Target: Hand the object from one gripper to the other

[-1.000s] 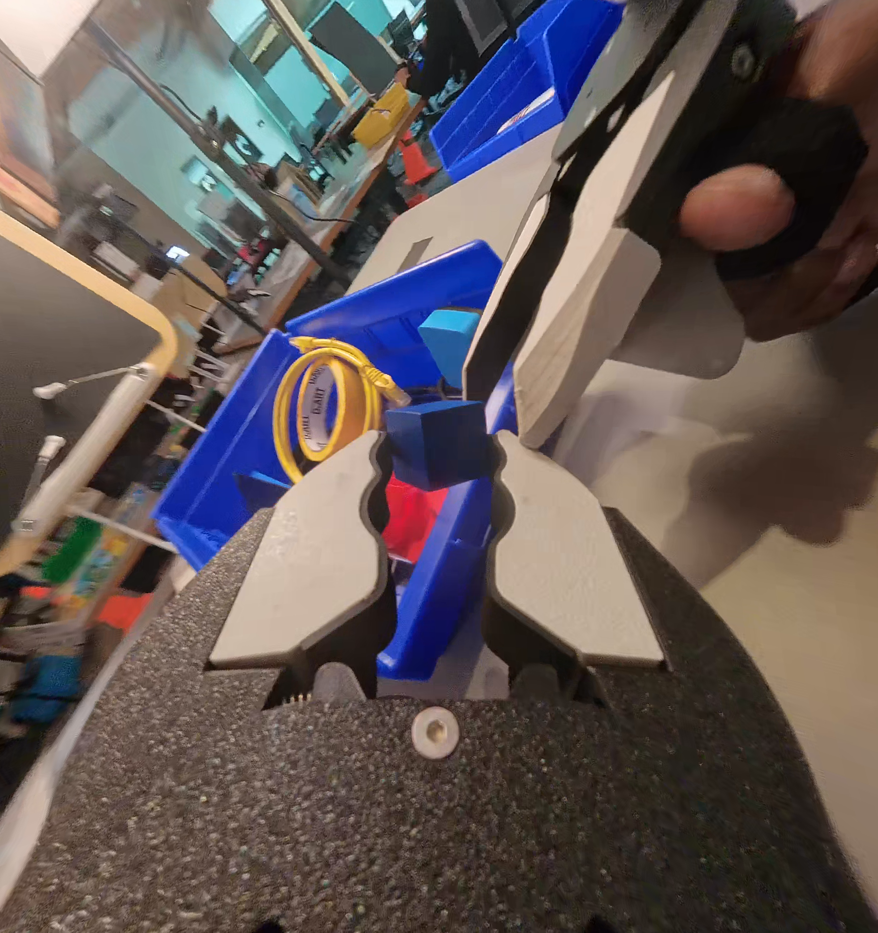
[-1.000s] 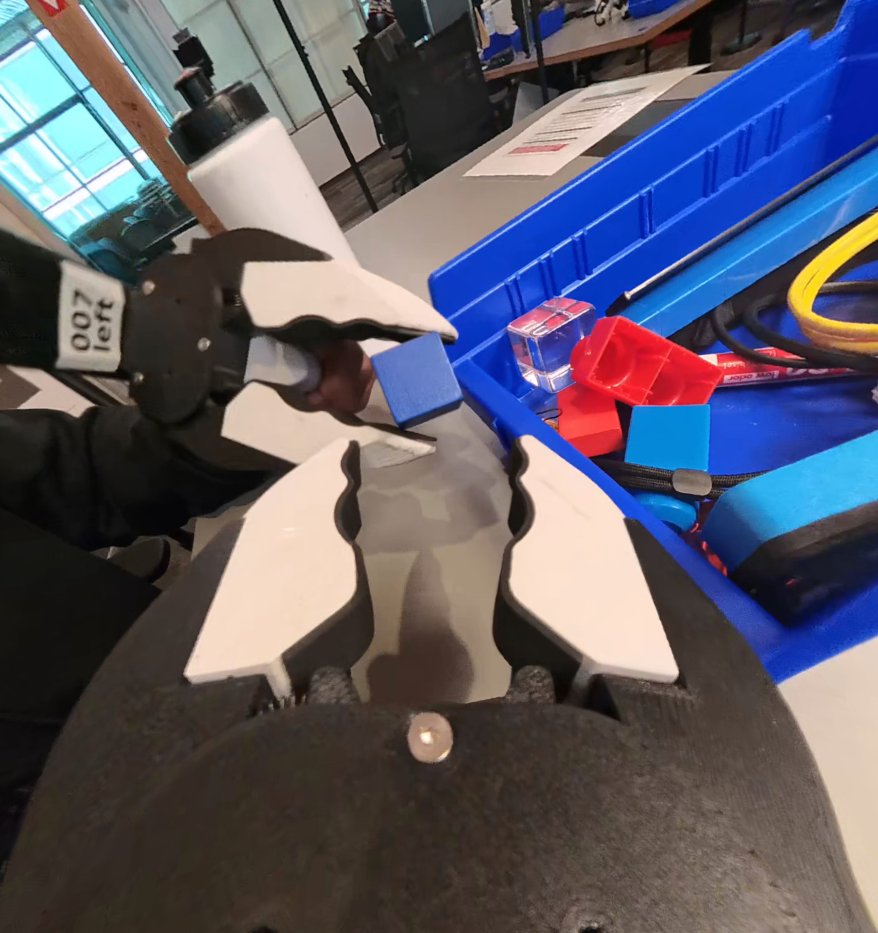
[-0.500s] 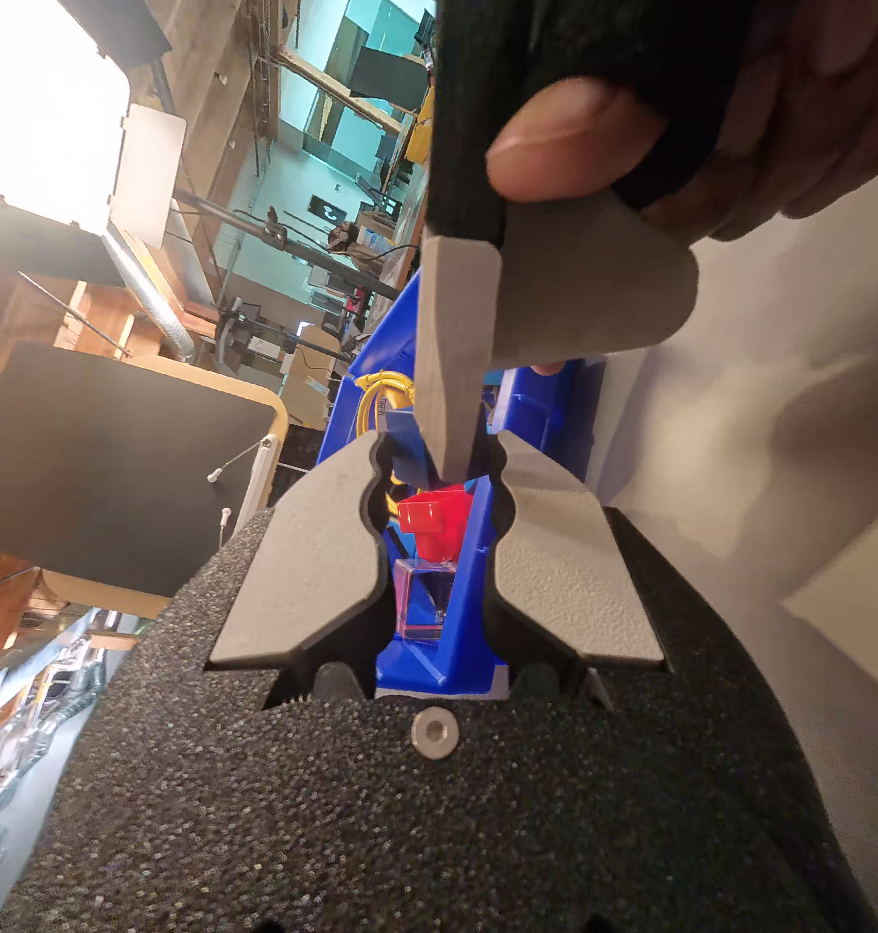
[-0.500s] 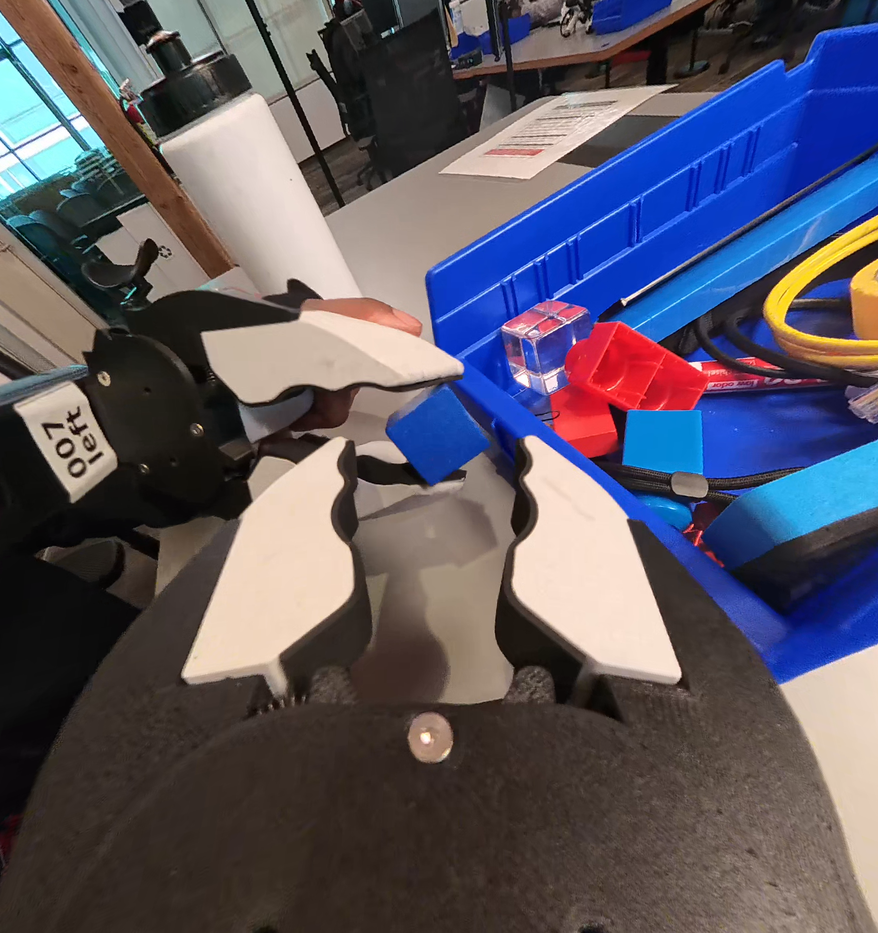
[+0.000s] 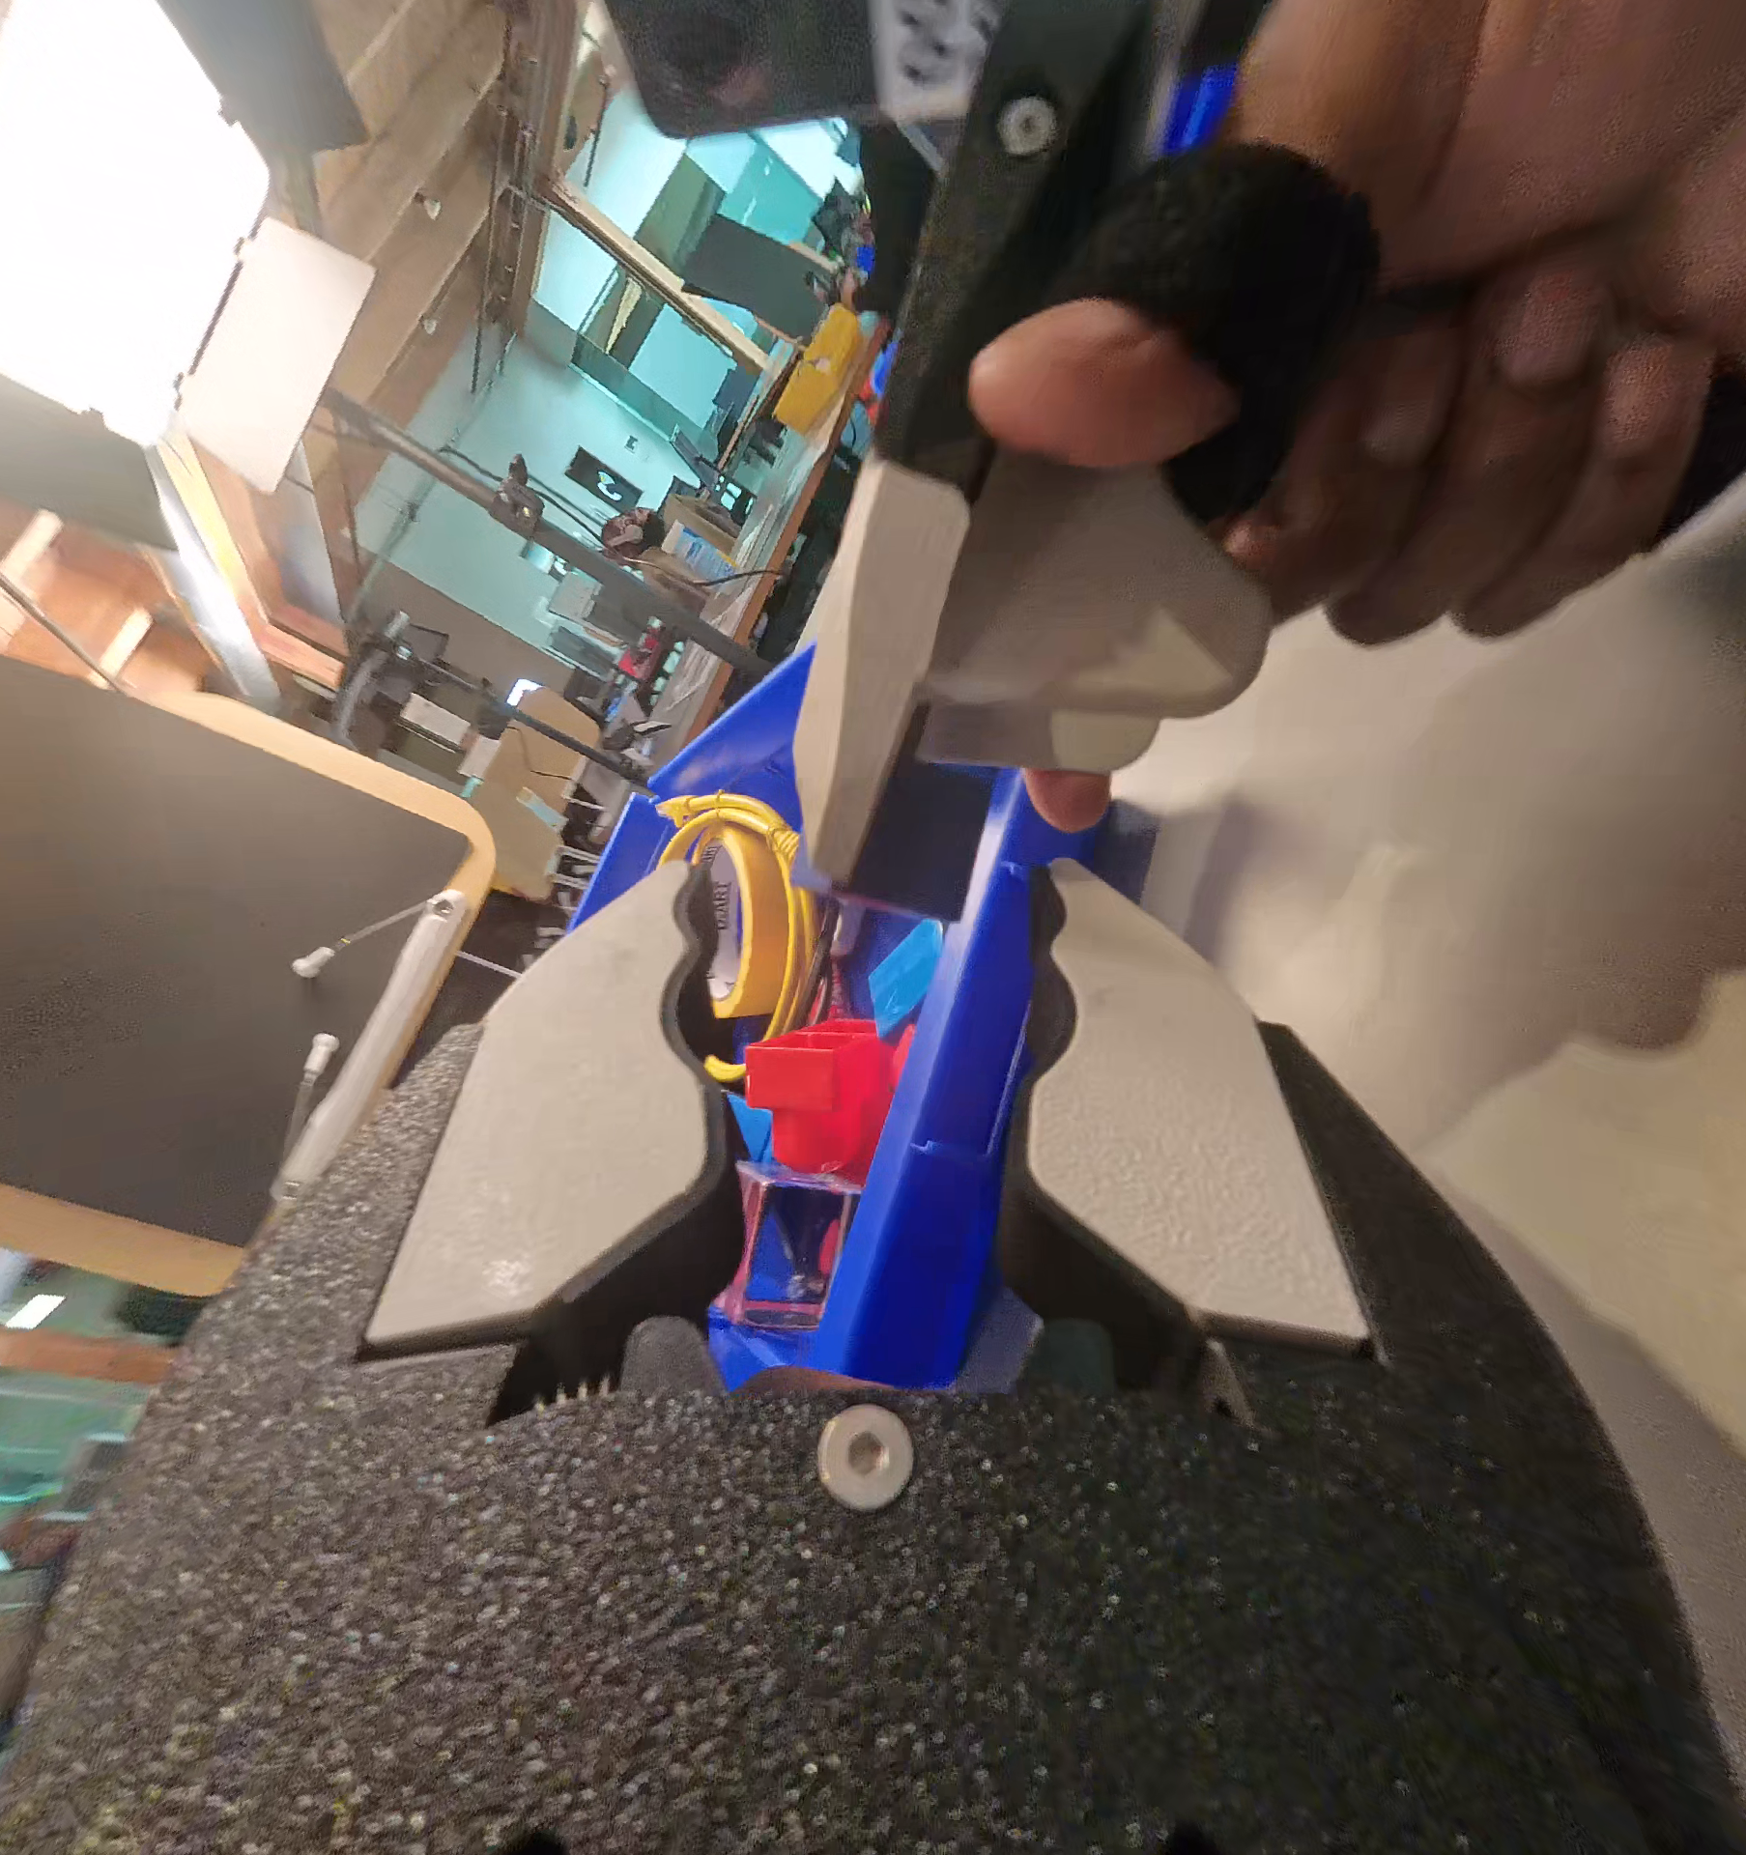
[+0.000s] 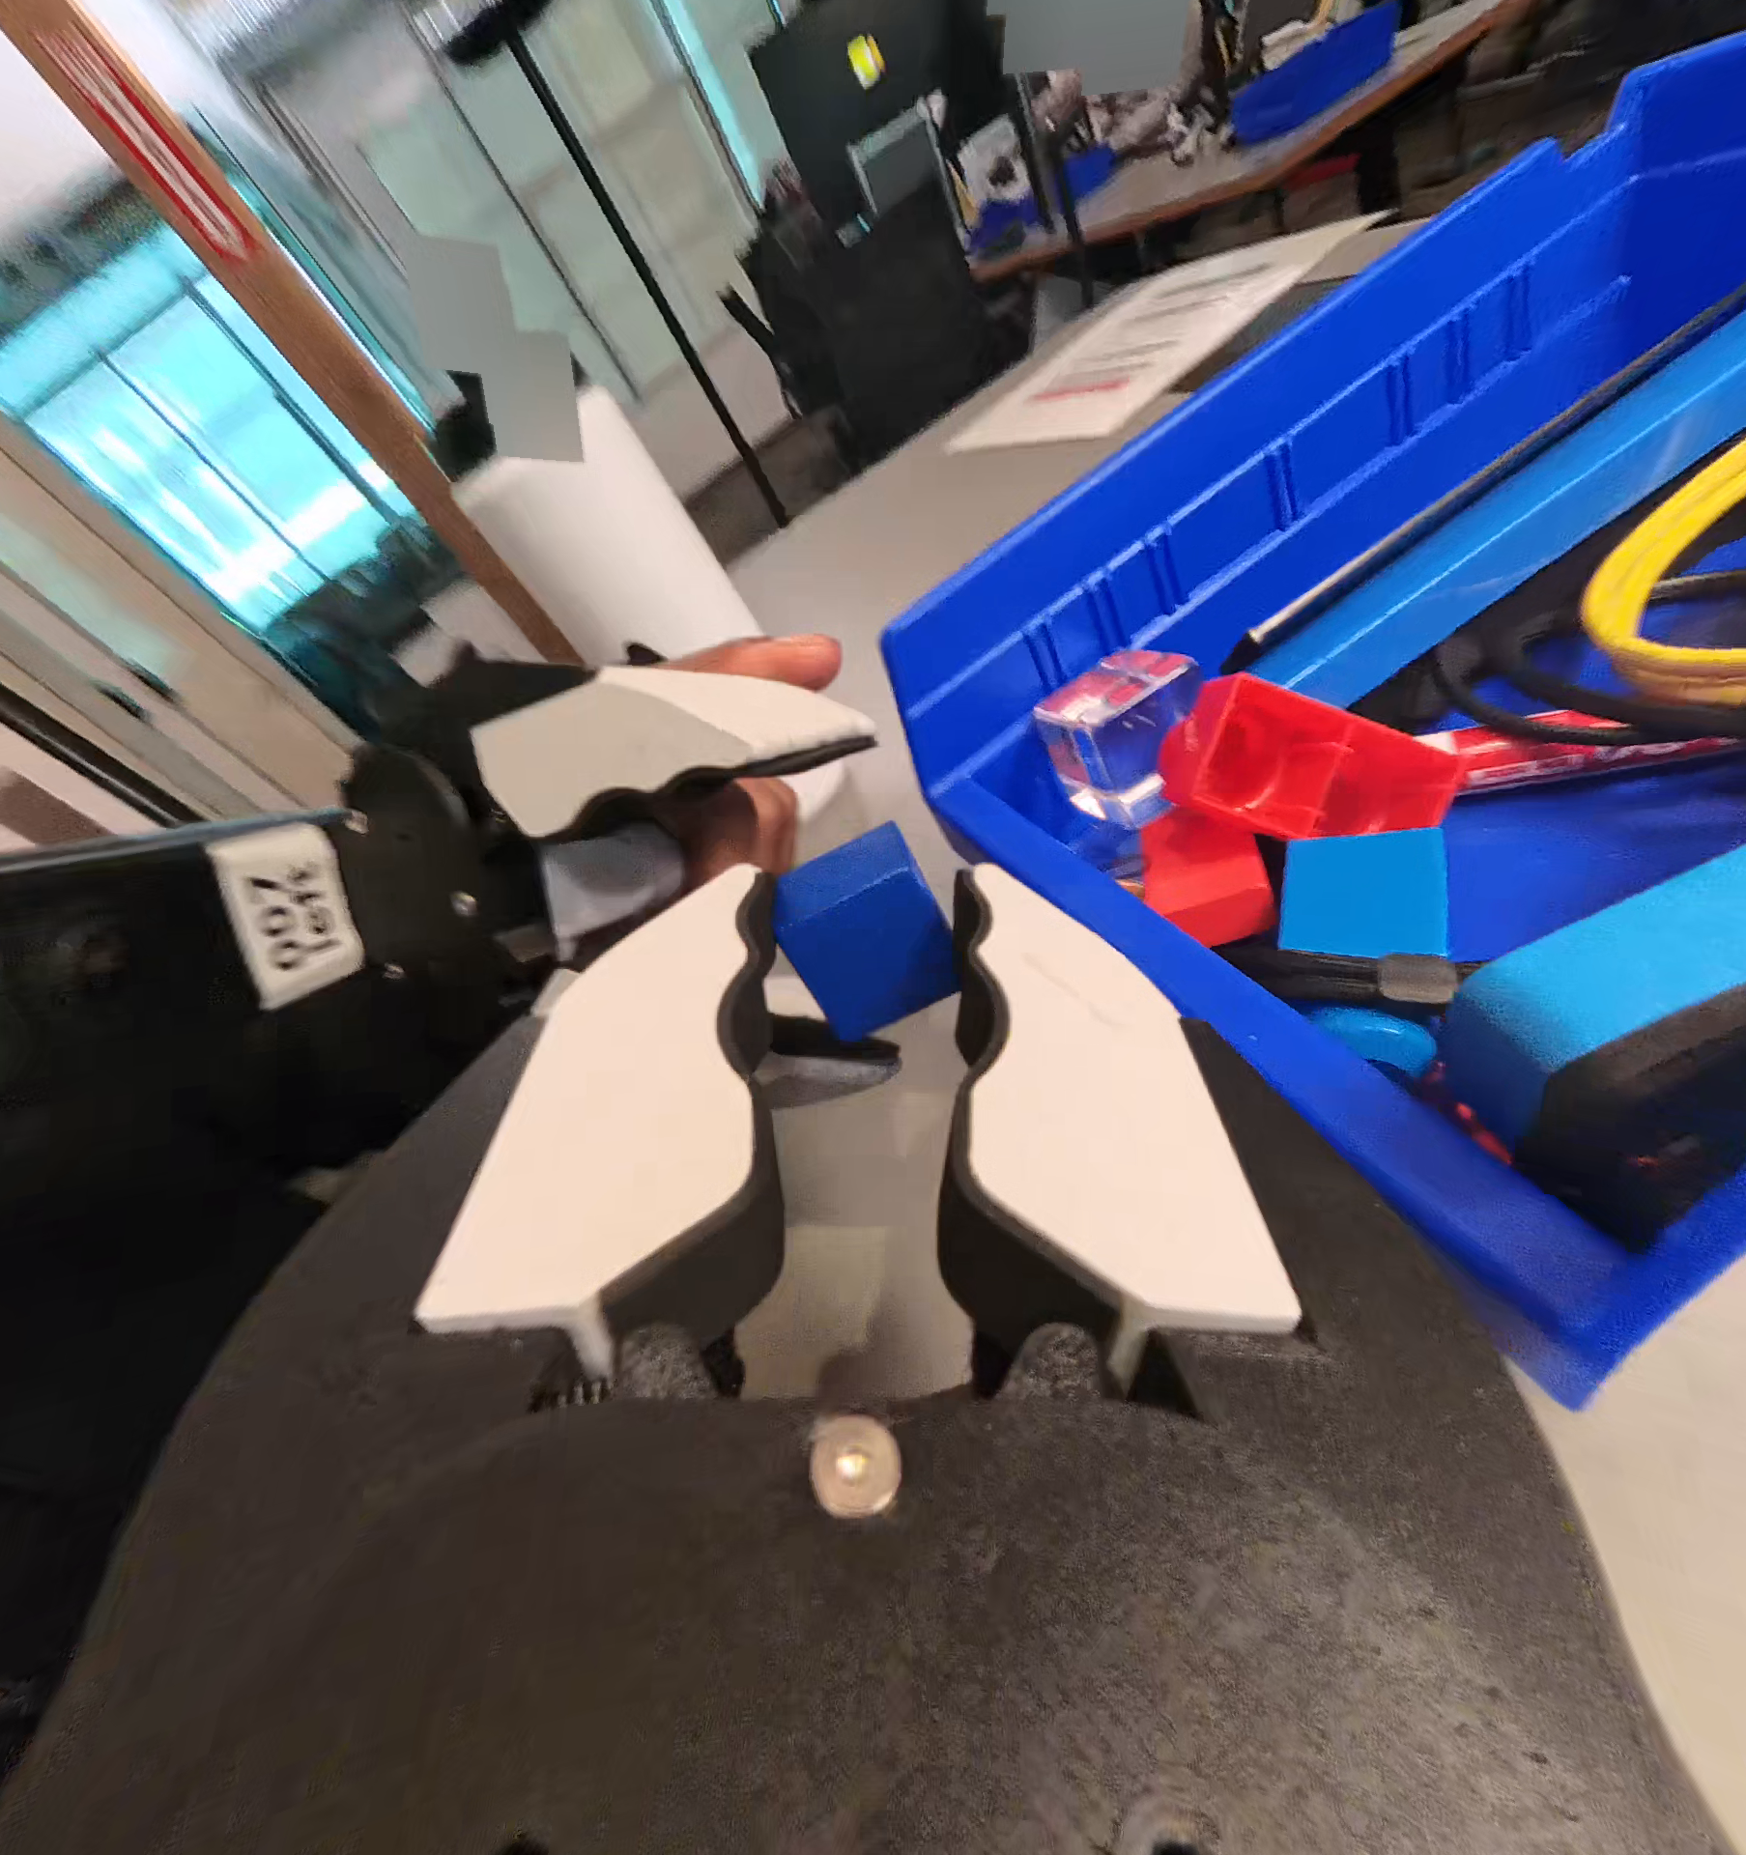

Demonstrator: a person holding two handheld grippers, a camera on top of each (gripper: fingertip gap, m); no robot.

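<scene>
Two grippers meet at frame centre | right gripper (image 6: 863,939) clamps blue cube (image 6: 860,929) | left gripper (image 5: 863,989) spread, empty | step: transfer nearly complete | next: separate carefully

Opposed close wrist views — shared blue bin (image 5: 934,1124)

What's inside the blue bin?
In the blue bin: a clear cube, red blocks, a light blue block, yellow cable, a black cord and a blue-and-black foam piece. Whatever lies beneath the pile is covered.
</scene>
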